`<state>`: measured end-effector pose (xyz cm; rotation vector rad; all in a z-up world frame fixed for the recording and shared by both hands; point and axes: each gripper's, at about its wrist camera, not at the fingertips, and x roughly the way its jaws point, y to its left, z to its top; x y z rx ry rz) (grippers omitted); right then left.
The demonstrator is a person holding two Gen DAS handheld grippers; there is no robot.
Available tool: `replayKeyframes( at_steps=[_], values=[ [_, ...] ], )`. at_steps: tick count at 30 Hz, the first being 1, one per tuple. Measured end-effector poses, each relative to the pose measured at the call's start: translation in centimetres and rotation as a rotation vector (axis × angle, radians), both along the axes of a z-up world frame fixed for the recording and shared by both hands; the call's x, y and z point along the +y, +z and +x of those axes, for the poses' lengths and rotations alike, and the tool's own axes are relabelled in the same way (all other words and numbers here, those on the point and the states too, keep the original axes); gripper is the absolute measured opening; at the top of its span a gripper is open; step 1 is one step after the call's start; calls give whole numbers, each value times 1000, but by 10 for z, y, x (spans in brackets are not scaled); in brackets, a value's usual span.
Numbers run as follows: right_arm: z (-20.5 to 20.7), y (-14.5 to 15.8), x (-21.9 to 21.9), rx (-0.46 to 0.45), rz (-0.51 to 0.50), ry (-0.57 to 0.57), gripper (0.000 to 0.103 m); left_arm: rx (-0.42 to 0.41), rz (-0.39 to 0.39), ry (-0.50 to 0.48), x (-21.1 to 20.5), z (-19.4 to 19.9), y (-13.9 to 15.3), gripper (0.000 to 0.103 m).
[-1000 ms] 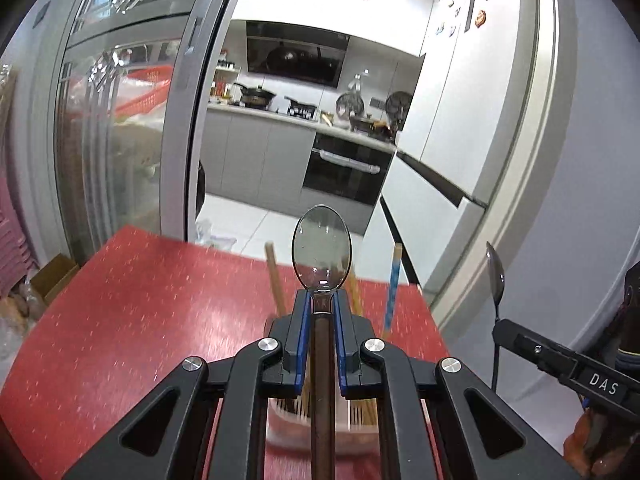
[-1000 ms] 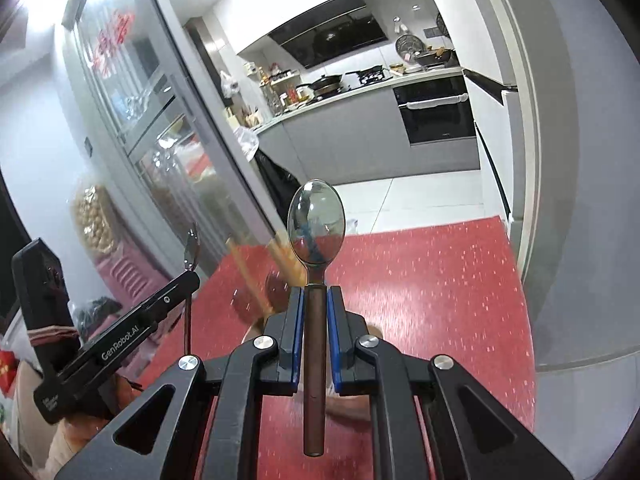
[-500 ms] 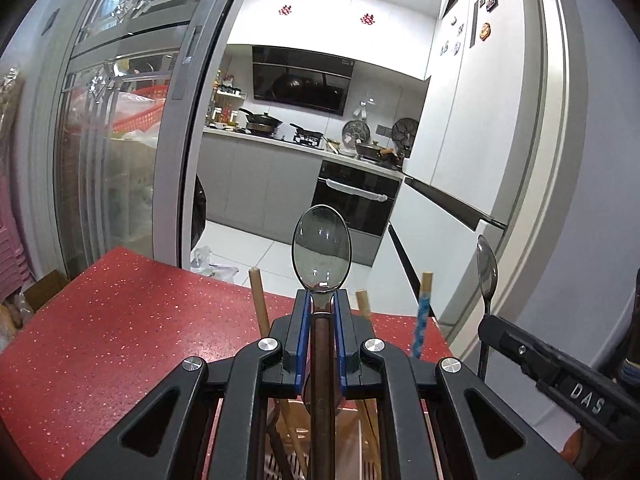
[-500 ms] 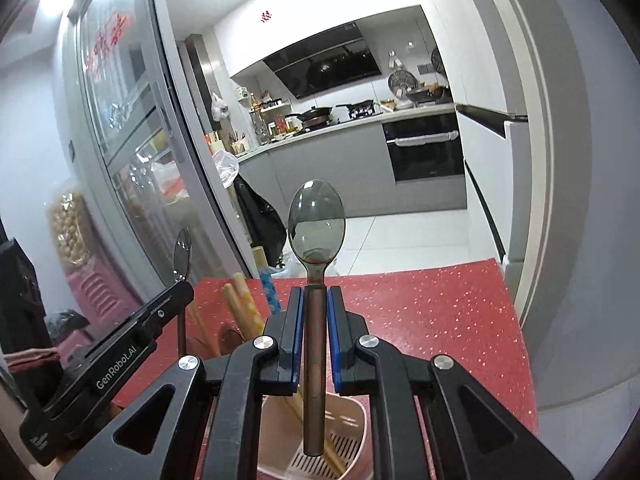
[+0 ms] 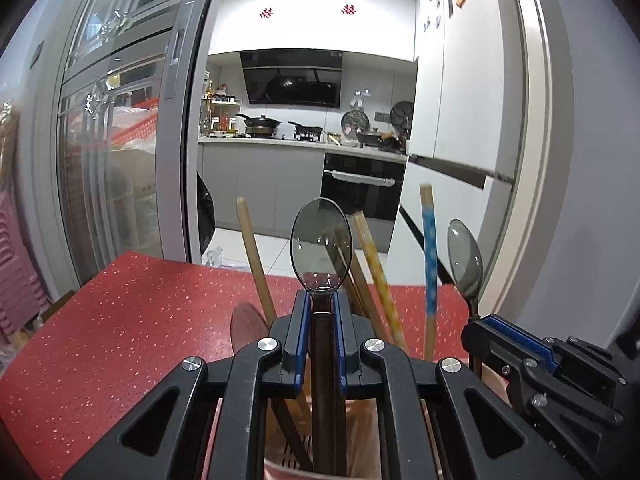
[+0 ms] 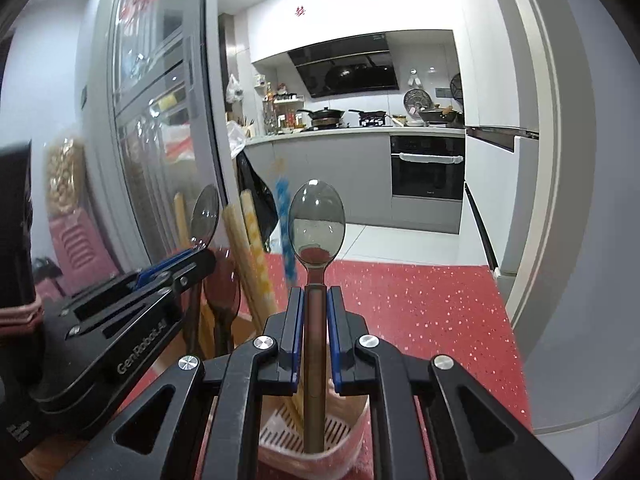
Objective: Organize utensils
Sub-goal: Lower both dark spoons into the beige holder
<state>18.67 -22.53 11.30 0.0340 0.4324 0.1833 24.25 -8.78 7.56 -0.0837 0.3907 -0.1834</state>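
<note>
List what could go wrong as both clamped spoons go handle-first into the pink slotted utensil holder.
1. The two black grippers, left and right, sit side by side over one pink slotted holder; they could collide.
2. The holder is crowded with wooden chopsticks and a blue-patterned stick; a dark spoon handle may jam against them.
3. A snag might tip the holder on the red speckled table.

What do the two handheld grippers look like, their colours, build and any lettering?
Both the left gripper and the right gripper are black, angular linkages with silver pivot screws and blue finger pads. The left one's side reads GenRobot.AI in white.
</note>
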Motion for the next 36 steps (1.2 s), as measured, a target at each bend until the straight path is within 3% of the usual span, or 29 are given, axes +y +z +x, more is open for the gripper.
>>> replayKeyframes(
  at_steps=[18,20,24,36],
  values=[
    [9,-11,-12,170,73,23,13,94,38,6,4,-6,-10,37],
    [9,-11,-13,174,81,24,13,101,35,4,5,-7,-10,37],
    [8,-8,-16,186,114,31,26,110,36,-1,5,-10,-10,37],
    [-13,8,-25,167,175,33,32,132,46,3,9,-10,-8,37]
  ],
)
